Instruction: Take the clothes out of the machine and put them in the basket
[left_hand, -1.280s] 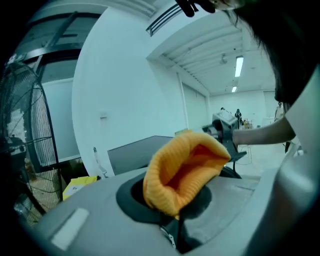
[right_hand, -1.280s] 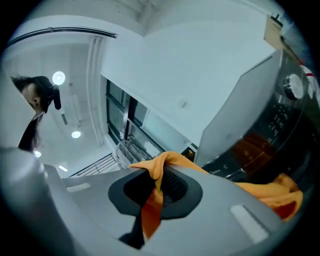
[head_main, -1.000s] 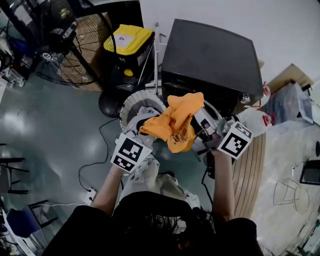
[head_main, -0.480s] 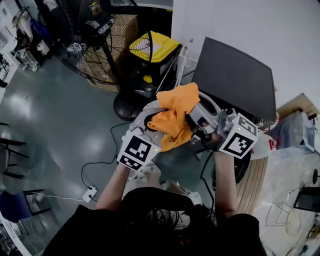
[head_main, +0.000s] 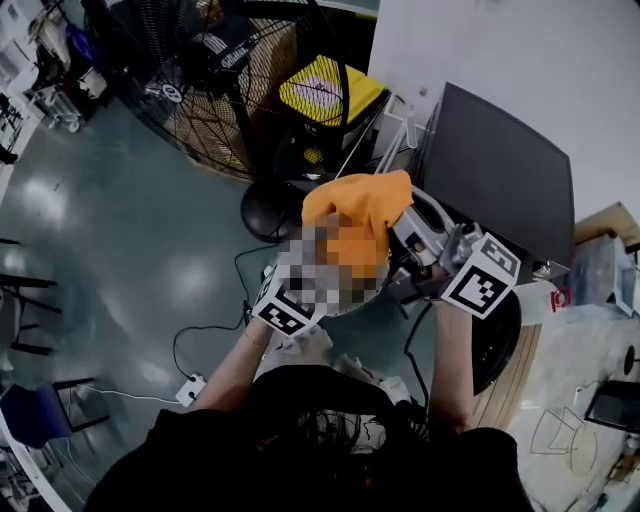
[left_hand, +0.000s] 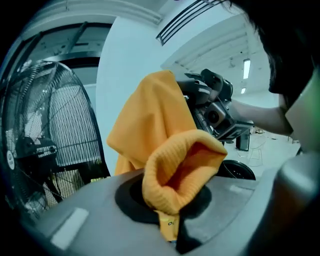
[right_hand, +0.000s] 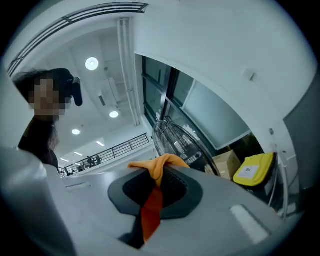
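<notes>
- In the left gripper view, the left gripper (left_hand: 171, 226) has its jaws pinched tight on a ribbed hem of the orange garment (left_hand: 150, 120), which fills the centre of the frame.
- The right gripper view shows the right gripper (right_hand: 150, 212) clamped on a thin fold of the same cloth, at lower centre.
- Only the head view shows the garment held up between both grippers, just left of the dark machine (head_main: 500, 180).
- Beyond, at upper left, stand a floor fan (head_main: 235, 90) and a yellow-lidded bin (head_main: 325, 90).
</notes>
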